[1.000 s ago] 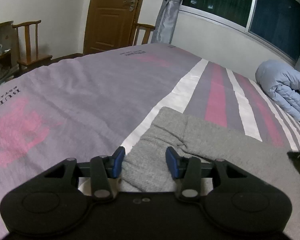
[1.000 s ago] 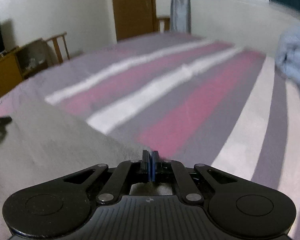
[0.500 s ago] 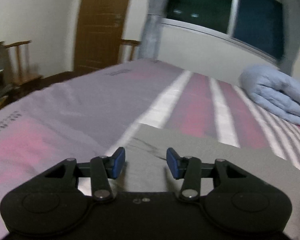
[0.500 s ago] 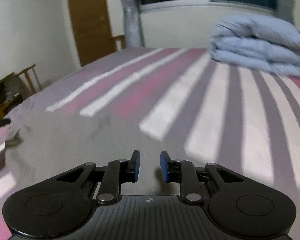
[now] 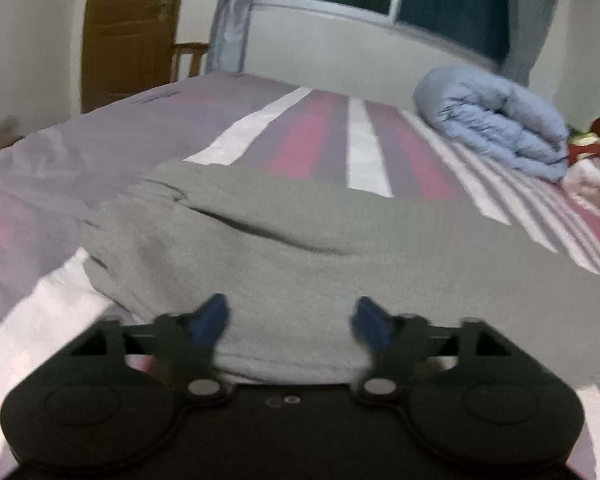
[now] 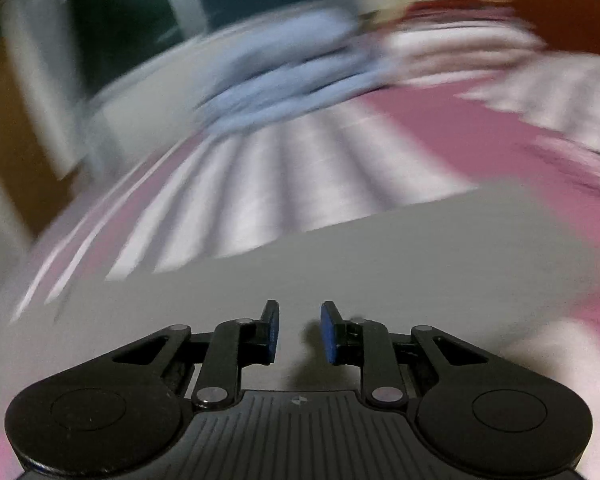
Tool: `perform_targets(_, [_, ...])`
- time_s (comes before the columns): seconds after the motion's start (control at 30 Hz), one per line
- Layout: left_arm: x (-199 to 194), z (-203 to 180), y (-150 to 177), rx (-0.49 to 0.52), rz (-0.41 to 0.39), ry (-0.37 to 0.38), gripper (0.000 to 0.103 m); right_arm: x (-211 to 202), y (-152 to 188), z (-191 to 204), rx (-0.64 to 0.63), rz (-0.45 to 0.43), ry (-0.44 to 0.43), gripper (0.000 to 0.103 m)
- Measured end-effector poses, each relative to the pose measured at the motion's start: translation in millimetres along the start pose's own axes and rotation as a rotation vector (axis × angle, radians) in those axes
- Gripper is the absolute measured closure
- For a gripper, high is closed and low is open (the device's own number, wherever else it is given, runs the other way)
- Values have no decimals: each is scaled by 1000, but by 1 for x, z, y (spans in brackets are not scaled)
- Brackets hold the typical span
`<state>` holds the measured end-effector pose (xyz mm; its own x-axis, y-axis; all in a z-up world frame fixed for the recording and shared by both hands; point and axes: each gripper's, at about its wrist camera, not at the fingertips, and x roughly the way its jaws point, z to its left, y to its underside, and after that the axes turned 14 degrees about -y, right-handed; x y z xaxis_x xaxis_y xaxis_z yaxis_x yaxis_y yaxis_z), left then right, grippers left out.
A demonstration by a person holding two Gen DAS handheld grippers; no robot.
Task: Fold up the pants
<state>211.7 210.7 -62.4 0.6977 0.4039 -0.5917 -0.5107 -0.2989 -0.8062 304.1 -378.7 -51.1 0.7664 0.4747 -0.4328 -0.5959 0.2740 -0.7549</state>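
Jaws of the left gripper (image 5: 290, 316) have just spread wide over the grey pants (image 5: 320, 248) (unclamped), the right gripper (image 6: 299, 330) narrowly parted, empty.

Pants (image 5: 320, 264) on bed (image 5: 100, 152), before quilt (image 5: 496, 128)

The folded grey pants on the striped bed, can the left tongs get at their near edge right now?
Probably yes. The left tongs have just been opening and hover right over the near edge of the folded grey pants, nothing between them or in the way.

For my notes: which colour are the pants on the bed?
Plain grey pants; the left wrist view shows it best.
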Motion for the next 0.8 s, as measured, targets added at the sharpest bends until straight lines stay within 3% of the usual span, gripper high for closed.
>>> perform_targets(0.13, [-6, -10, 19, 9, -56, -14, 31, -62, -10, -83, 293, -161, 90, 80])
perform_targets(0.3, [-4, -9, 23, 1, -64, -8, 27, -89, 3, -134, 546, -231, 40, 80])
perform_targets(0.43, [-3, -8, 24, 10, -61, -10, 26, -83, 4, -150, 641, -258, -12, 80])
perform_targets(0.67, [-2, -11, 23, 15, -60, -16, 26, -65, 8, -164, 723, -273, 1, 78])
perform_targets(0.8, [0, -12, 23, 20, -61, -20, 25, -61, 4, -165, 748, -289, -13, 59])
